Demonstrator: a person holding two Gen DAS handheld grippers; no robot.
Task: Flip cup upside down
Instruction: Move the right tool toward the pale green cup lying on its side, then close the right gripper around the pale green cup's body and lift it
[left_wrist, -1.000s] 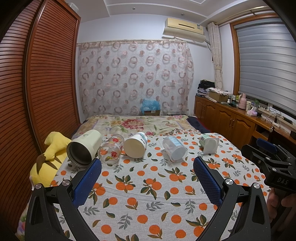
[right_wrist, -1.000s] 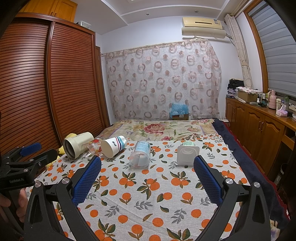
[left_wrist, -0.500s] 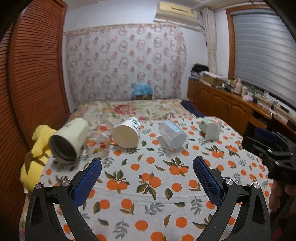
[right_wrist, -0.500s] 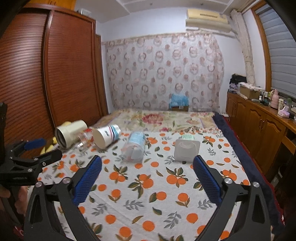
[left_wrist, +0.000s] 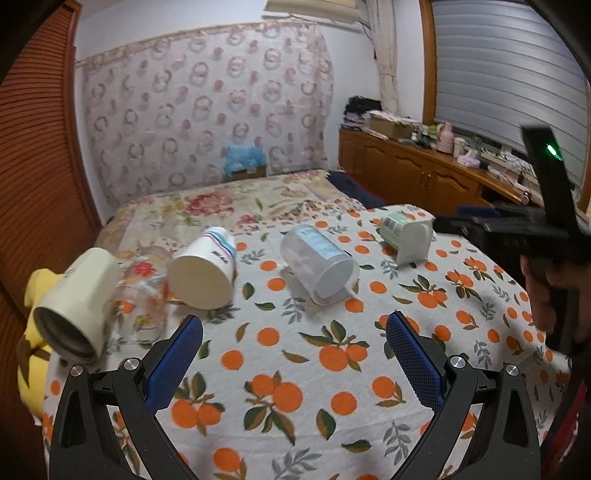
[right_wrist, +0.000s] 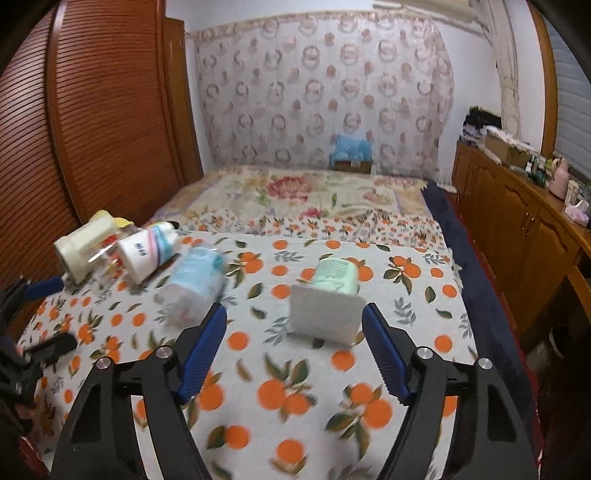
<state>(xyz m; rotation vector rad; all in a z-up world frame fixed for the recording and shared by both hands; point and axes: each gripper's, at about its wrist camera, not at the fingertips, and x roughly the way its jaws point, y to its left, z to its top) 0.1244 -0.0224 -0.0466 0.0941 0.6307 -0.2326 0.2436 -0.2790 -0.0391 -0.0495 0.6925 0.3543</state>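
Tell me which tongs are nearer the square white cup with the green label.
Right. The right tongs are open just in front of the square white cup, lined up on it. The left tongs are open farther off, with the cup up to their right.

Bare cloth (right_wrist: 295, 398) fronts the square cup (right_wrist: 327, 308); flanks seemingly open.

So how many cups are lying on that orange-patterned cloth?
5, all on their sides in a row: cream mug far left, clear glass beside it, white striped cup, translucent cup mid-table, green-labelled cup far right. None seems hidden.
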